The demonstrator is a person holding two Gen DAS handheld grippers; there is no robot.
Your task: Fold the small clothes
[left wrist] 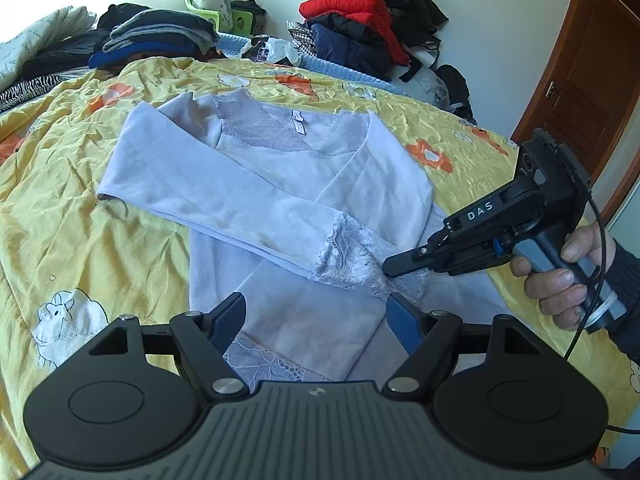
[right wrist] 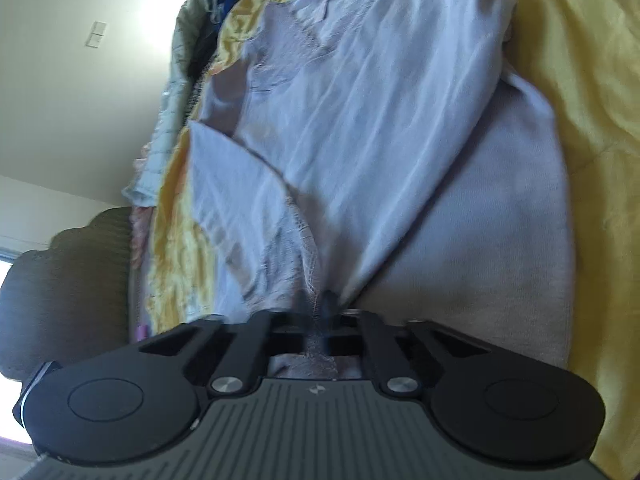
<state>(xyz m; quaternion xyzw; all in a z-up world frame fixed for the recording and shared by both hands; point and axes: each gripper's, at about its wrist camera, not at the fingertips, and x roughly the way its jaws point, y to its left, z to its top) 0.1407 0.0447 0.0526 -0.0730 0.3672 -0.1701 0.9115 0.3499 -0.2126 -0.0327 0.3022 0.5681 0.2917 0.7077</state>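
Note:
A pale lavender long-sleeved top (left wrist: pixel 256 184) with lace trim lies on the yellow floral bedspread (left wrist: pixel 72 208), both sleeves folded across its body. My left gripper (left wrist: pixel 318 314) is open and empty, hovering over the lower part of the top near its lace hem (left wrist: pixel 272 364). My right gripper (left wrist: pixel 394 266) comes in from the right and is shut on the lace cuff (left wrist: pixel 352 256) of the right sleeve. In the right wrist view the gripper (right wrist: pixel 314 300) pinches that cuff (right wrist: pixel 306 248), with the top (right wrist: pixel 380 120) stretching away ahead.
A stack of folded dark clothes (left wrist: pixel 156 36) sits at the back left of the bed. A heap of jackets, red and black (left wrist: pixel 360 20), sits at the back. A wooden door (left wrist: pixel 580 72) stands at the right. A dark chair back (right wrist: pixel 68 292) is beside the bed.

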